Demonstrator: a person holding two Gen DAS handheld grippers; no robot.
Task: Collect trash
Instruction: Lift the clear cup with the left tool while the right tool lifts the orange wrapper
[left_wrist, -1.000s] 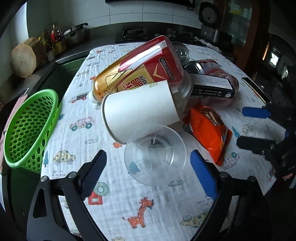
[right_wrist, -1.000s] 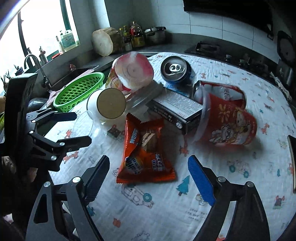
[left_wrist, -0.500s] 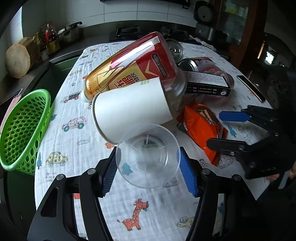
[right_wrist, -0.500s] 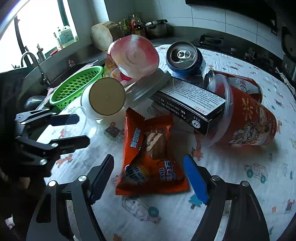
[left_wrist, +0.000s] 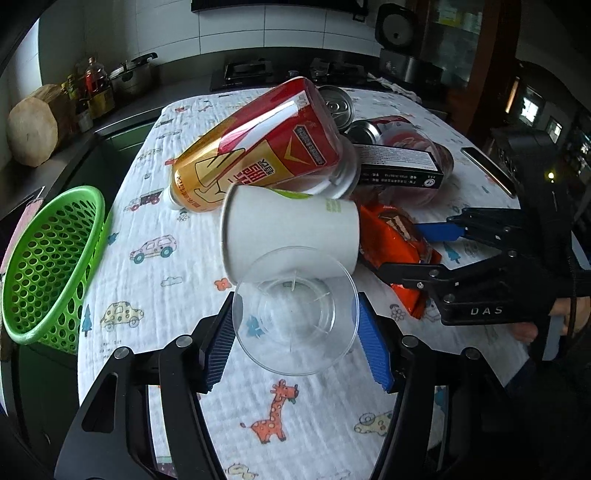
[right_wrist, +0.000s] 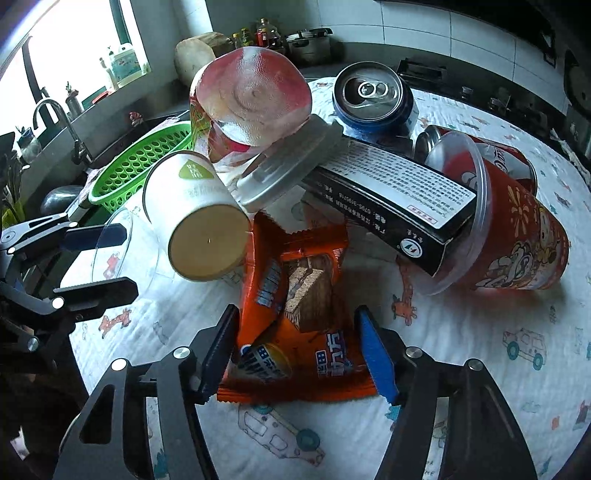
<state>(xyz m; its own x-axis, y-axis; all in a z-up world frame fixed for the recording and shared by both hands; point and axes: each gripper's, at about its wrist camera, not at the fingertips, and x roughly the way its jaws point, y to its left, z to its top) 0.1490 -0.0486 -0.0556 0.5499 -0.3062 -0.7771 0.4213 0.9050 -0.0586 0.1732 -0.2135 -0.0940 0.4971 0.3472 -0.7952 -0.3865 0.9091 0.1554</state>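
Observation:
A clear plastic cup (left_wrist: 295, 314) lies on its side on the cartoon-print cloth; my left gripper (left_wrist: 295, 343) has closed its pads against both sides of it. Behind it lie a white paper cup (left_wrist: 291, 232) and a red and gold bottle (left_wrist: 258, 151). My right gripper (right_wrist: 299, 350) is open, its fingers on either side of an orange snack wrapper (right_wrist: 295, 332). In the right wrist view the paper cup (right_wrist: 199, 218), a black box (right_wrist: 391, 199), a blue can (right_wrist: 373, 96) and a red tub (right_wrist: 517, 229) lie in a pile.
A green plastic basket (left_wrist: 48, 258) sits at the table's left edge, also in the right wrist view (right_wrist: 144, 162). A sink and tap (right_wrist: 55, 122) are beyond it. A stove and pots stand on the counter behind.
My left gripper moved forward and closed on the clear cup. My right gripper moved forward so its fingers now flank the orange wrapper, and narrowed somewhat.

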